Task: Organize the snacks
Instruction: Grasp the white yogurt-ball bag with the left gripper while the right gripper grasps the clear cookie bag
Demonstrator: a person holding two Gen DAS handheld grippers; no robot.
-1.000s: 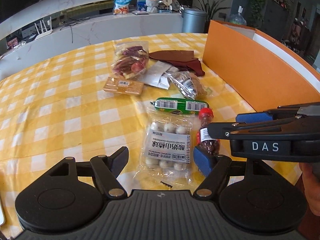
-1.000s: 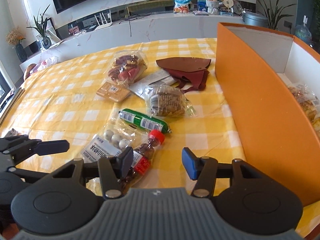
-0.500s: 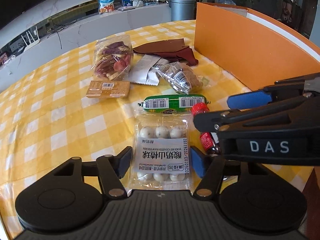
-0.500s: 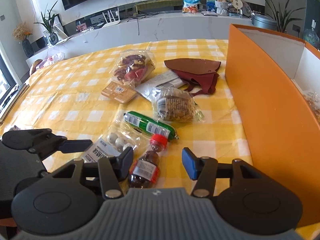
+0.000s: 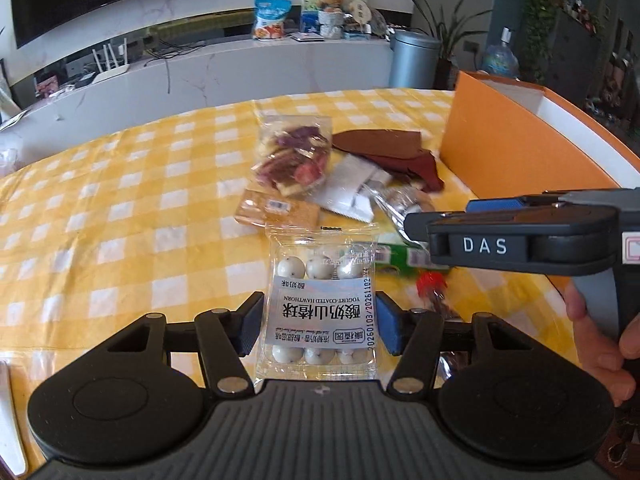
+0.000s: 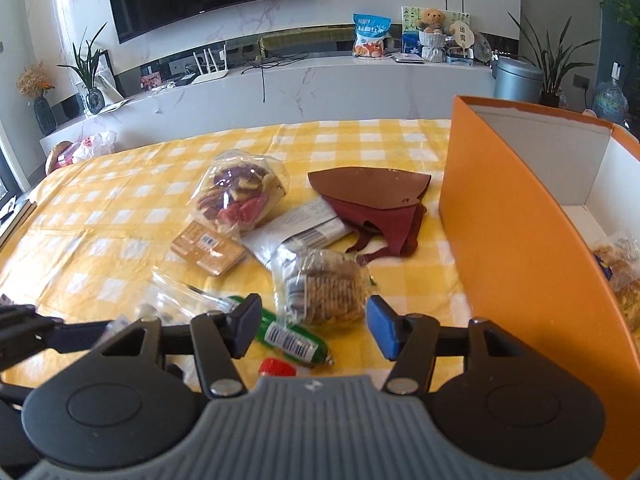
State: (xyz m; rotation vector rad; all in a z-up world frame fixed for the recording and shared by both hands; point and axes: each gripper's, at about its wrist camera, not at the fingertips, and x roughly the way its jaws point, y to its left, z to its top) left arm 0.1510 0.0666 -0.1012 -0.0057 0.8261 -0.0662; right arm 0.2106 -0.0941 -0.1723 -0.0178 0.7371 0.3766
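My left gripper (image 5: 318, 330) is closing on the yogurt hawthorn ball packet (image 5: 320, 308) — the pads sit right at its two side edges and it looks lifted a bit off the checked tablecloth (image 5: 120, 240). Honest worry: that clear film is slippery and floppy, so if only the crimped edges are caught, it could fold or slide out on the way to the orange box (image 5: 516, 152).

My right gripper (image 6: 312, 324) is opening with nothing between its jaws. It hangs above the green sausage stick (image 6: 292, 340) and the red-capped bottle (image 6: 277, 367), with the cracker bag (image 6: 320, 286) just beyond. The two grippers are close together, so one could bump the other — or knock the bottle rolling.

The packet is dead centre between my left fingers. The box stands off to the right, well apart, with one snack already inside (image 6: 618, 268).
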